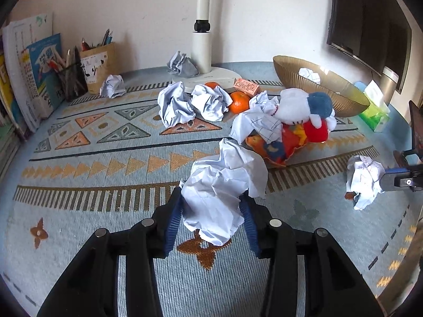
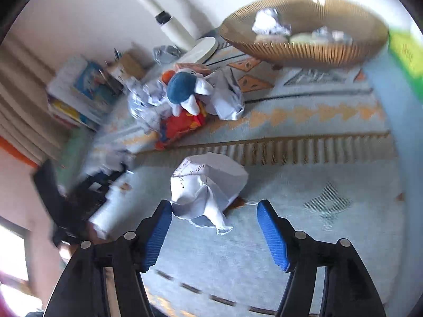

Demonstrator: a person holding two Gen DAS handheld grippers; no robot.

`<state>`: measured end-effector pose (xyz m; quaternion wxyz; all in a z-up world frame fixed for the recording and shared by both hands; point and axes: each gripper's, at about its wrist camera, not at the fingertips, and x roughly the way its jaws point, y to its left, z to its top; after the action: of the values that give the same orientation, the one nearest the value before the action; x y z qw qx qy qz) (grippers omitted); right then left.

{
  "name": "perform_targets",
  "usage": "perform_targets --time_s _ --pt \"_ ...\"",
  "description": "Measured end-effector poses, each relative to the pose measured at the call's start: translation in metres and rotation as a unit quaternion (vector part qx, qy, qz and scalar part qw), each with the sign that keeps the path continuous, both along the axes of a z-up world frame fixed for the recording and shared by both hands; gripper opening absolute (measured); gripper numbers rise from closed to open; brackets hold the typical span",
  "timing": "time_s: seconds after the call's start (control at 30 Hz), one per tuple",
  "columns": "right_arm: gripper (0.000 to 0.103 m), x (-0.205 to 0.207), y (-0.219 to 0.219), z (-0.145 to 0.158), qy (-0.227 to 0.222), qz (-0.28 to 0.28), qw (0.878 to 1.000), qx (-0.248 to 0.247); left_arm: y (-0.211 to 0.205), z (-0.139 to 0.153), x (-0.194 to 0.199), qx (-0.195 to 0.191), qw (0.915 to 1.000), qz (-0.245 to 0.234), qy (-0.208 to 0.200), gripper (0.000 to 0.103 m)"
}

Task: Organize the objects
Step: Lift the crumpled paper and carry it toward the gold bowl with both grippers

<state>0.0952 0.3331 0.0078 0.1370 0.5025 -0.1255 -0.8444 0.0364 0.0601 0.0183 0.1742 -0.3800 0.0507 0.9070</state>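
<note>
Two claws: left claw (image 1: 211, 211) clamps crumpled paper (image 1: 222, 190); right claw (image 2: 214, 211) apart beside paper wad (image 2: 208, 187), plush toy (image 2: 185, 89) beyond.

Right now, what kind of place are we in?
Probably a home study desk: a patterned cloth covers it, books and pen cups stand along the wall, and a lamp base and monitor sit behind. Crumpled paper is strewn about.
</note>
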Motion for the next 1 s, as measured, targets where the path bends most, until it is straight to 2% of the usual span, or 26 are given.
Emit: perform_targets --time_s 0.03,0.17,0.3,0.47,0.6,0.87,1.0 --pt "0.065 0.003 -0.005 0.005 0.013 0.006 1.0 0.021 0.0 0.0 -0.001 -0.001 1.0 0.002 -0.001 0.041" --pt "0.065 0.008 -0.02 0.011 0.038 0.034 0.998 0.049 0.0 0.0 0.0 0.0 1.0 0.003 -0.001 0.041" --pt "0.066 0.009 -0.026 0.004 0.044 0.03 0.994 0.092 0.001 -0.001 0.002 -0.004 1.0 0.003 0.003 0.041" --pt "0.066 0.007 -0.022 0.007 0.071 -0.013 0.995 0.073 0.014 -0.002 0.01 -0.038 0.999 -0.005 0.021 0.041" --pt "0.066 0.004 -0.028 0.011 0.086 -0.013 0.995 0.044 0.024 -0.003 0.016 -0.064 0.9973 -0.01 0.033 0.042" --pt "0.067 -0.012 -0.059 -0.013 0.084 0.022 0.995 0.038 0.015 -0.003 0.012 -0.046 0.9987 -0.007 0.024 0.042" --pt "0.067 -0.025 -0.069 -0.018 0.099 0.013 0.992 0.077 0.018 -0.003 0.013 -0.05 0.9984 -0.009 0.025 0.042"
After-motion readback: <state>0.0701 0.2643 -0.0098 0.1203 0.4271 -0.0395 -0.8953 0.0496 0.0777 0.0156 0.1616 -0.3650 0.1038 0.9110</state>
